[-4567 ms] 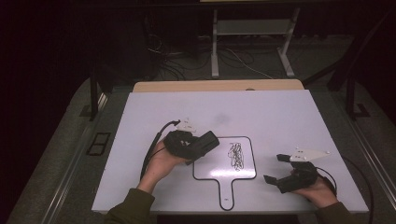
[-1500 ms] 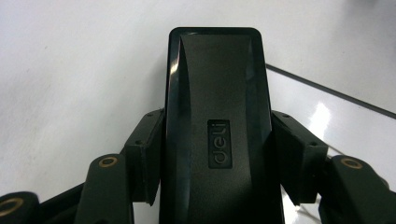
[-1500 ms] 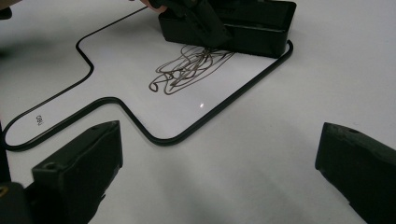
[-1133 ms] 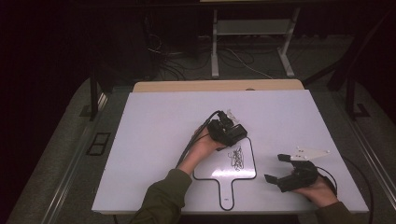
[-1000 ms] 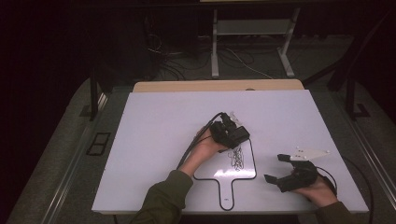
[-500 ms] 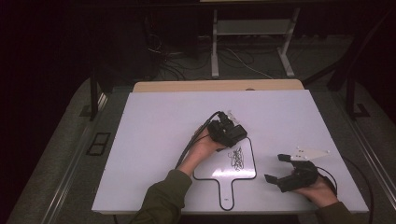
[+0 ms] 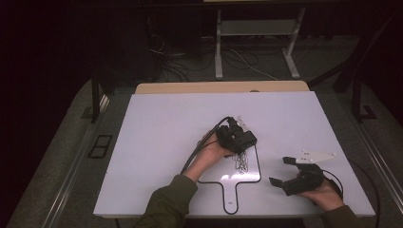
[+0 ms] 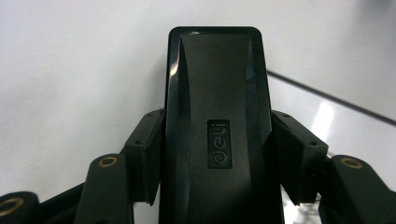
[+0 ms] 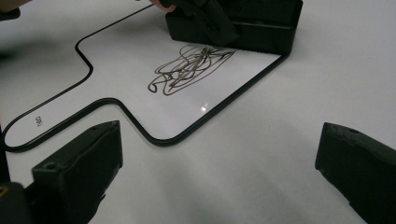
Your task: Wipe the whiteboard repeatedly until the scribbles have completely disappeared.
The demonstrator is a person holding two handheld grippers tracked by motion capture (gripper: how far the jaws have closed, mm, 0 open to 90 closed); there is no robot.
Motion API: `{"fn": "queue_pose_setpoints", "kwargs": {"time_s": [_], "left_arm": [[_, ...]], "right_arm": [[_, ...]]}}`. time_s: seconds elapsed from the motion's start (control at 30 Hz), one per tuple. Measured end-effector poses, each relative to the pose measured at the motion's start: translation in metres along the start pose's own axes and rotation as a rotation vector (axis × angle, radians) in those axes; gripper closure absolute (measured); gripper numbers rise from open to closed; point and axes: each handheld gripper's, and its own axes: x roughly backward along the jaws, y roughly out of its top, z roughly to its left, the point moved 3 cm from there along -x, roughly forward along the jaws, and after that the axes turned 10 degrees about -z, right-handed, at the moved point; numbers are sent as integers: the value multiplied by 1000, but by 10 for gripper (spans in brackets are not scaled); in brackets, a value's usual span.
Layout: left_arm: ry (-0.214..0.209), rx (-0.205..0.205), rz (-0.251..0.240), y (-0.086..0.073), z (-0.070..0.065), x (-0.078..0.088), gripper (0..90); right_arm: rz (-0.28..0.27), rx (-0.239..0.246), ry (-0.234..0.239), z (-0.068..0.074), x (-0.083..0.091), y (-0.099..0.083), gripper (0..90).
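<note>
Black Deli whiteboard eraser, glossy, clamped between left gripper jaws, over scribbled paddle-shaped whiteboard. Right gripper jaws spread, empty. White table, dark room.

The eraser looked like black plastic, its top matt and its edges glossy. The whiteboard was smooth and glossy, catching glare. The desk looked matt white.

White table; dark room; metal stand, cables behind.
</note>
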Motion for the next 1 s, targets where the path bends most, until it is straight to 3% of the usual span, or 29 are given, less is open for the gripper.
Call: {"fn": "queue_pose_setpoints", "kwargs": {"time_s": [0.13,0.2,0.3,0.6,0.77,1.0], "left_arm": [[18,46,0,-5,9,4,394],[16,47,5,-7,11,6,394],[16,41,8,-6,7,5,394],[-54,-23,0,3,-15,-2,394],[-72,-17,-3,1,-19,0,394],[-33,8,4,-9,-7,10,394]], "right_arm": [[0,0,0,0,0,0,0],[-1,0,0,-1,0,0,0],[0,0,0,-1,0,0,0],[1,1,-1,0,0,0,0],[-2,1,-1,0,1,0,0],[-4,0,-4,-1,1,0,0]]}}
